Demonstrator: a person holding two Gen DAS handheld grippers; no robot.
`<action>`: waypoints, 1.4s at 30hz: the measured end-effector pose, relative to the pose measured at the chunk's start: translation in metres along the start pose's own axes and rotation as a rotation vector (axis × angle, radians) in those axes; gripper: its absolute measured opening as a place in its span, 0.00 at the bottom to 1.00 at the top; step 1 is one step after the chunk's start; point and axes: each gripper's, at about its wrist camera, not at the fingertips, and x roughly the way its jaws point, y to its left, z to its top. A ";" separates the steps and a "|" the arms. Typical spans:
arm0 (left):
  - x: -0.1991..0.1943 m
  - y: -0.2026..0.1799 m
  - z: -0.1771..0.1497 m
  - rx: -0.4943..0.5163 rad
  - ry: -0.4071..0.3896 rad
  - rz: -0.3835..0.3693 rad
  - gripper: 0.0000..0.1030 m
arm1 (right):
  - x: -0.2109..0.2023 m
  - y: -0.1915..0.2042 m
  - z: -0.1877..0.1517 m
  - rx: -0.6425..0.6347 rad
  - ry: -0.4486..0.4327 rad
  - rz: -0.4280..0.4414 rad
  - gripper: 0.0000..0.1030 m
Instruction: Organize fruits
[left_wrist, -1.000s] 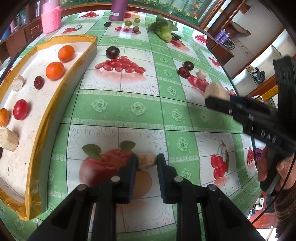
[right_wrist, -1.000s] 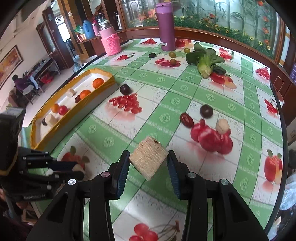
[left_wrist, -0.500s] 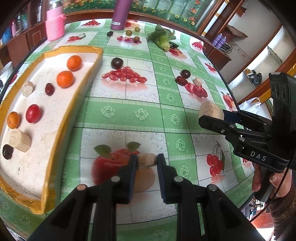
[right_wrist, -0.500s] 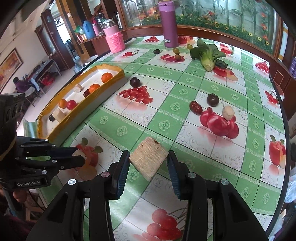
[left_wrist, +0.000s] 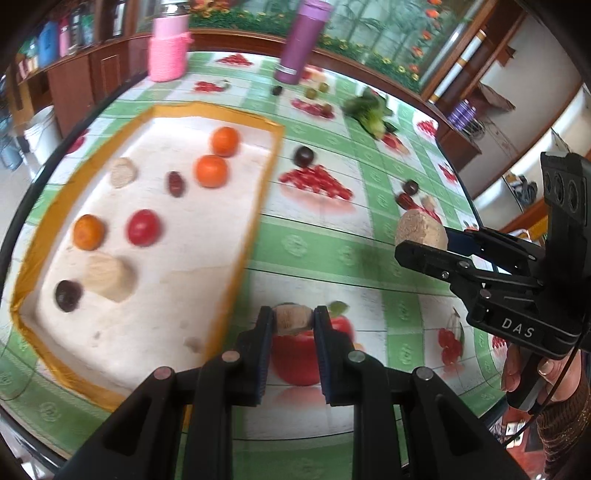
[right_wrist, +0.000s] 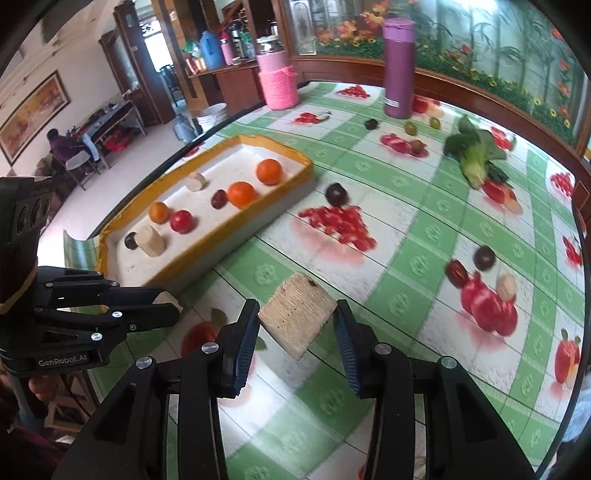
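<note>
The shallow white foam tray with a yellow taped rim fills the left of the left wrist view; its right wall runs down toward the lower centre, with bare white floor in its lower half. The green-checked fruit-print tablecloth lies open through the middle. The left gripper, narrowly closed, pinches a small pale cut fruit chunk just right of the tray's wall. The right gripper, at mid-right in that view, clamps a larger beige ridged cylinder of cut fruit, tilted, above the cloth.
</note>
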 end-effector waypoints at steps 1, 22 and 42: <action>-0.002 0.006 0.000 -0.010 -0.006 0.008 0.24 | 0.002 0.004 0.004 -0.006 -0.001 0.008 0.39; -0.030 0.082 -0.006 -0.116 -0.049 0.055 0.24 | 0.059 0.073 0.058 -0.105 0.023 0.104 0.39; 0.001 0.122 -0.008 -0.163 0.011 0.140 0.24 | 0.131 0.099 0.067 -0.191 0.124 0.081 0.39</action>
